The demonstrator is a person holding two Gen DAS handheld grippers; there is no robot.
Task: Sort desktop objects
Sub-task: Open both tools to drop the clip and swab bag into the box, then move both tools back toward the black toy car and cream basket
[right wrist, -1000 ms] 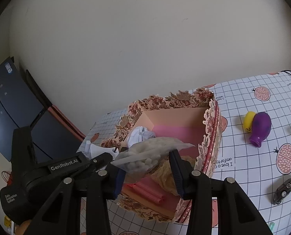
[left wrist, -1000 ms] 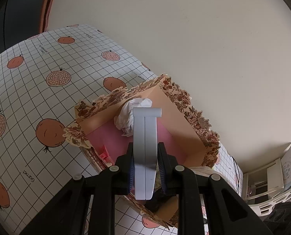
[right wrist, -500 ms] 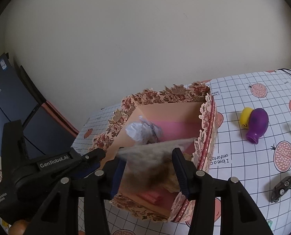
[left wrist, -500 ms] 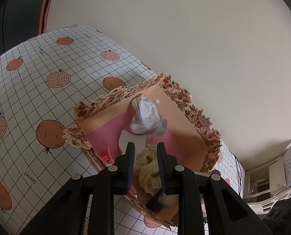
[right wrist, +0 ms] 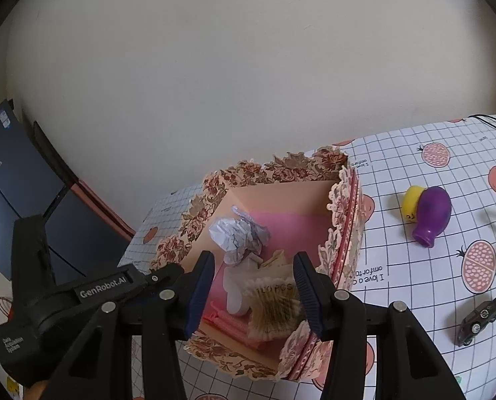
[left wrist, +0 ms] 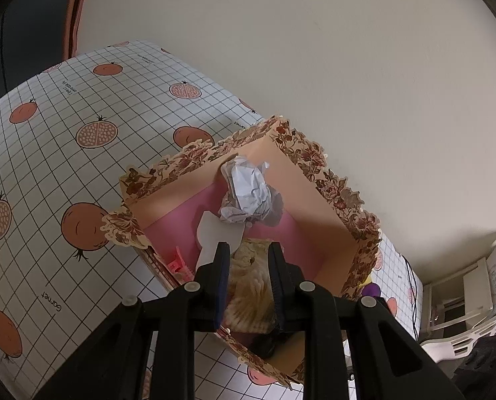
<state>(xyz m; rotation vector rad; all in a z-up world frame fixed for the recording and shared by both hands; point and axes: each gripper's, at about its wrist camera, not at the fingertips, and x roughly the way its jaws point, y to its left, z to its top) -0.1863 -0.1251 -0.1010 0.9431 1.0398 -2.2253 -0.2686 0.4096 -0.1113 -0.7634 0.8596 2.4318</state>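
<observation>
Left wrist view: the left tongs [left wrist: 246,266] hover over the floral box [left wrist: 314,163], jaws narrowly apart and released, nothing between the pads. One second ago they clenched a white T-shaped piece [left wrist: 214,233]; it now lies on the pink floor of the box, long axis running from near left to far right, just beside the crumpled paper ball [left wrist: 248,193]. The tabletop [left wrist: 64,166] cloth reads "Garnet".

Right wrist view: the right tongs [right wrist: 253,286] stand wider, released. Their jaws have just been opening; the clear bag of cotton swabs [right wrist: 274,306], gripped a second ago, now rests in the near right corner of the box, label "PCS" partly legible. The left gripper body reads "GenRobot.AI". On the tabletop right of the box lie a purple vase [right wrist: 433,216], neck pointing near left, and a toy car [right wrist: 481,316]. Cloth text "I love", upside down.
</observation>
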